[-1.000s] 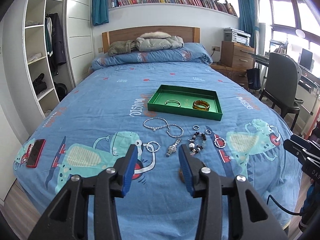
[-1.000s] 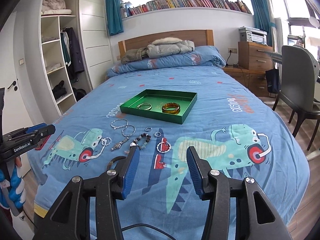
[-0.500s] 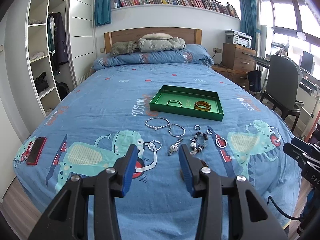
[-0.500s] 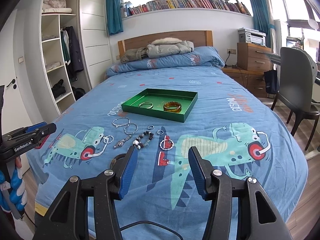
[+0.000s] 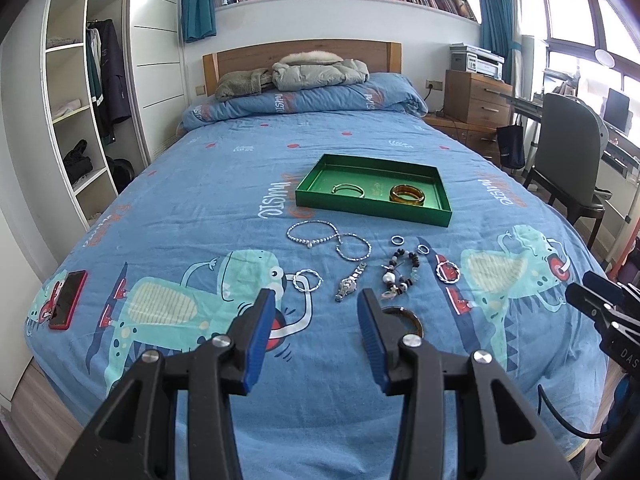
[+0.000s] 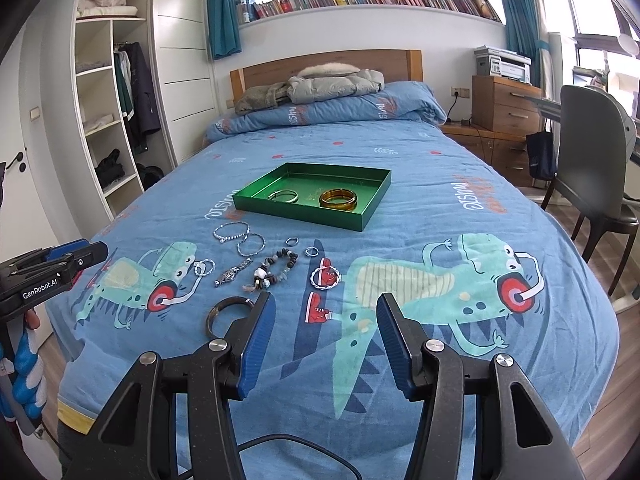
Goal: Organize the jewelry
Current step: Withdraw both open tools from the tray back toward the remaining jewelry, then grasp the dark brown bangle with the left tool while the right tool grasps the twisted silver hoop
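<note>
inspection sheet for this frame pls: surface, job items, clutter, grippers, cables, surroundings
Surface: bed with blue dinosaur-print cover, flat.
Job's things: green tray holds a silver bangle and an amber bangle. Loose in front of it: pearl necklace, watch, beaded bracelet, two small rings, twisted hoops, dark bangle.
Clutter: red phone near the cover's left edge.
Grippers: left gripper and right gripper both have open jaws, nothing between them, above the cover.
Cables: black cable below the right gripper.
Surroundings: wardrobe, bookshelf, chair, drawers with printer.
</note>
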A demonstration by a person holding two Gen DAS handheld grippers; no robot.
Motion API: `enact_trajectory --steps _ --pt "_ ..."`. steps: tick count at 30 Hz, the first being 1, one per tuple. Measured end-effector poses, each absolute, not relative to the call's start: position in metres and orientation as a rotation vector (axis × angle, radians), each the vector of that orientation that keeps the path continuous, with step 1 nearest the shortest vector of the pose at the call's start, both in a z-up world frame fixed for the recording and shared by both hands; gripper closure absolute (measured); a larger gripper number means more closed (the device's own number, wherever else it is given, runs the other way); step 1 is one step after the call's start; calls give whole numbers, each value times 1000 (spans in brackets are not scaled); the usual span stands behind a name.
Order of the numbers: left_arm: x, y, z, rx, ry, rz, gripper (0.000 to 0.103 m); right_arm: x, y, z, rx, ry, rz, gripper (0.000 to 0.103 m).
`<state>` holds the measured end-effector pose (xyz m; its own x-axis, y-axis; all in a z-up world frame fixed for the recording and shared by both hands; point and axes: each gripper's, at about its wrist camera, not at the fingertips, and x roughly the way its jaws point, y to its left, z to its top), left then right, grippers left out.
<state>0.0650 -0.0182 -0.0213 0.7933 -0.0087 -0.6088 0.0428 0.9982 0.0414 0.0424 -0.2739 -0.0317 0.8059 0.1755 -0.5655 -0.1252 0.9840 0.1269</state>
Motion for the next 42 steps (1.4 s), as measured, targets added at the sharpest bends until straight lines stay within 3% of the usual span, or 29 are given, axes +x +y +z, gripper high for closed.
enact_trajectory --steps 42 --pt "135 -44 -94 79 842 -110 62 103 -276 -87 66 720 174 56"
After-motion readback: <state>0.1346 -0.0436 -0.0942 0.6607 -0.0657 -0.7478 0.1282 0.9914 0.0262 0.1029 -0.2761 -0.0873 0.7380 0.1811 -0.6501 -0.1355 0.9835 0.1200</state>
